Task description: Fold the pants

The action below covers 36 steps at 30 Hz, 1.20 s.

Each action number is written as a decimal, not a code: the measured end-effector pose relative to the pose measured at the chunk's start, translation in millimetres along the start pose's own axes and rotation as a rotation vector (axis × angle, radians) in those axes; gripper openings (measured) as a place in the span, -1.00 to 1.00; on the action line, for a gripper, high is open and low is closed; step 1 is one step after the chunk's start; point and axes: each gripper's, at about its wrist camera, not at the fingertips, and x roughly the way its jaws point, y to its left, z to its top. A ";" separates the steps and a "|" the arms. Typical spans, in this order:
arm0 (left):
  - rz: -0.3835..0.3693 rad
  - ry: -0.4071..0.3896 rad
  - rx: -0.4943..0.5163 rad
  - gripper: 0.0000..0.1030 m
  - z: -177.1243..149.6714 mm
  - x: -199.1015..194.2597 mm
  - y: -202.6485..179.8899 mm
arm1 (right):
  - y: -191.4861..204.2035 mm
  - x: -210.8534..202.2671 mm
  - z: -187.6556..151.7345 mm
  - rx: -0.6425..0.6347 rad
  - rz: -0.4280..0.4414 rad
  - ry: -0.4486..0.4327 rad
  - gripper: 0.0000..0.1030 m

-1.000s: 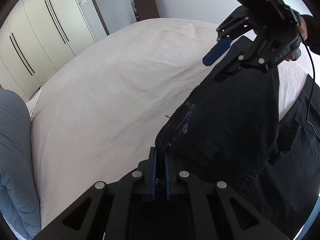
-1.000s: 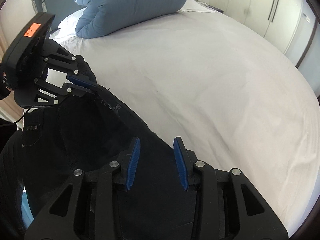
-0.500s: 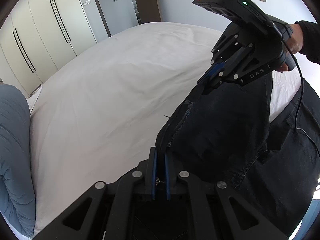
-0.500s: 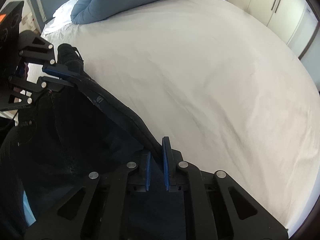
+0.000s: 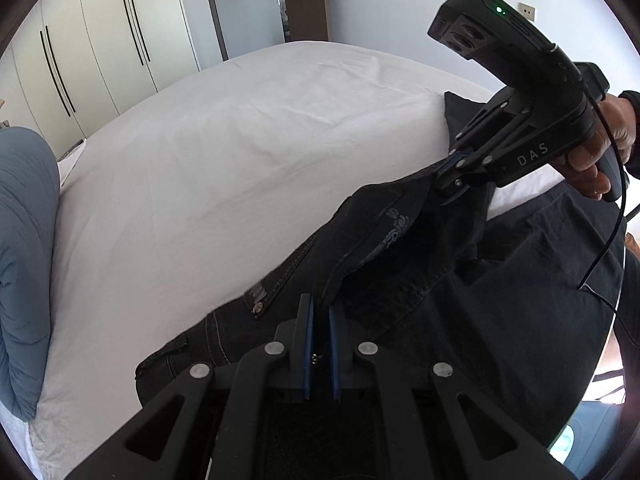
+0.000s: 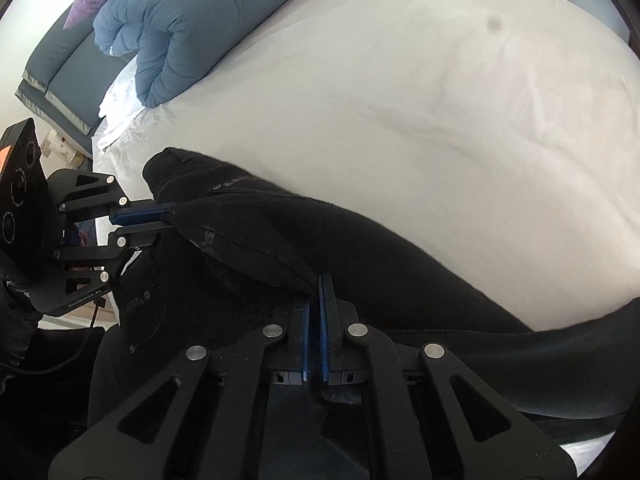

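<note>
Currently left gripper (image 5: 320,320) clamped on the pants (image 5: 420,280) waistband edge, pads nearly touching. Right gripper (image 6: 316,304) likewise pinched shut on the same edge, further along. Fabric spans taut between both, lifted just above the bed (image 5: 220,160); rest of pants drapes over the bed's near edge. Duvet (image 6: 192,28) well apart, at the bed's head.
</note>
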 end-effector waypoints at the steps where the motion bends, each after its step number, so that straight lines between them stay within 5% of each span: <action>1: -0.004 0.002 0.005 -0.88 -6.4 -5.2 -2.4 | 11.5 4.2 -9.8 -0.007 0.002 0.013 -0.94; 10: -0.091 0.084 0.082 -0.88 -76.4 -20.1 -55.2 | 86.8 10.1 -110.6 -0.172 -0.072 0.128 -0.94; 18: -0.125 0.108 0.081 -0.88 -120.1 -34.4 -78.7 | 148.7 22.4 -180.8 -0.245 -0.171 0.129 -0.94; 25: -0.112 0.128 0.076 -0.88 -142.0 -42.6 -64.8 | 215.7 37.1 -213.7 -0.347 -0.286 0.091 -0.94; 36: -0.114 0.145 0.079 -0.88 -160.6 -71.1 -26.5 | 271.4 54.4 -255.4 -0.406 -0.303 0.107 -0.94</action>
